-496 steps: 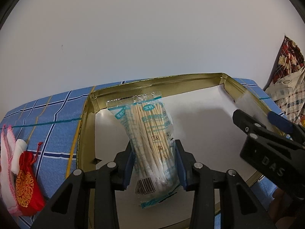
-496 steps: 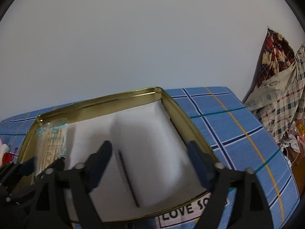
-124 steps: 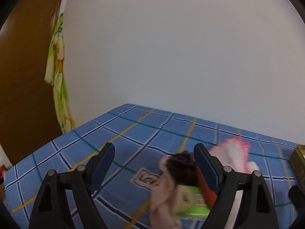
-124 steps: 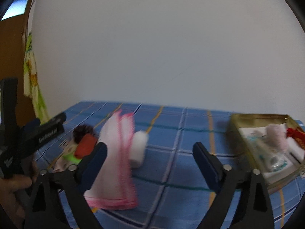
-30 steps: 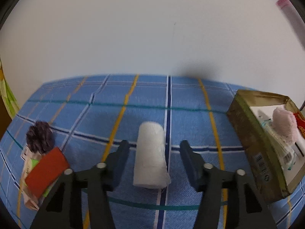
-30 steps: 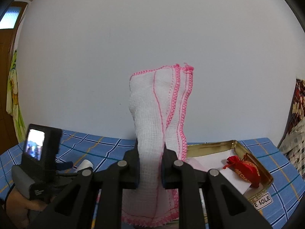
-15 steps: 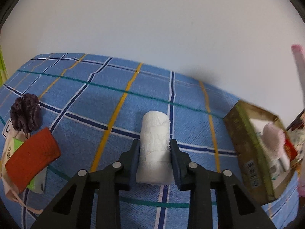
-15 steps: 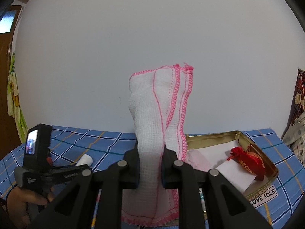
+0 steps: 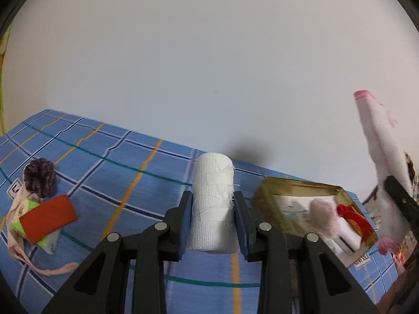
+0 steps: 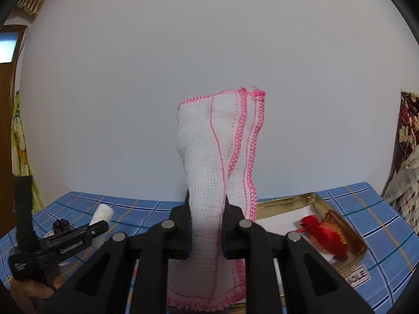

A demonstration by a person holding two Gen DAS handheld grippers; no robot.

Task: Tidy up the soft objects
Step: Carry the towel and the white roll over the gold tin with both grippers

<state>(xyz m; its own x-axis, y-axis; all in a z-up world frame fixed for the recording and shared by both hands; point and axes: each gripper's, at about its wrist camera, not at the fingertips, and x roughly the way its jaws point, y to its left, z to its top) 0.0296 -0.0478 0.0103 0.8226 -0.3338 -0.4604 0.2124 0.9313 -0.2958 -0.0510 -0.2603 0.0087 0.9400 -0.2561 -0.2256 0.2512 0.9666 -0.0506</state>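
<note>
The left tongs [image 9: 211, 221] clamp a white gauze roll [image 9: 213, 204] above the blue checked surface [image 9: 104, 172], while the right tongs [image 10: 207, 231] grip a pink-edged cloth [image 10: 222, 151] upright near the gold tin [image 9: 269, 209] at the surface's right edge.

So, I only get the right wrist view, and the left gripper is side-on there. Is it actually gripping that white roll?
Observer: Yes. Seen head-on from the left wrist, the left gripper has its pads pressed against both sides of the white gauze roll.
Operator: The cloth hides half the tin for me. Is anything in it besides the red pouch?
Observer: A pale pink fluffy item lies right beside the pouch, inside the tin.
Operator: What lies by the purple ball?
Observer: A red pad lies on a green packet, just in front of the ball.
</note>
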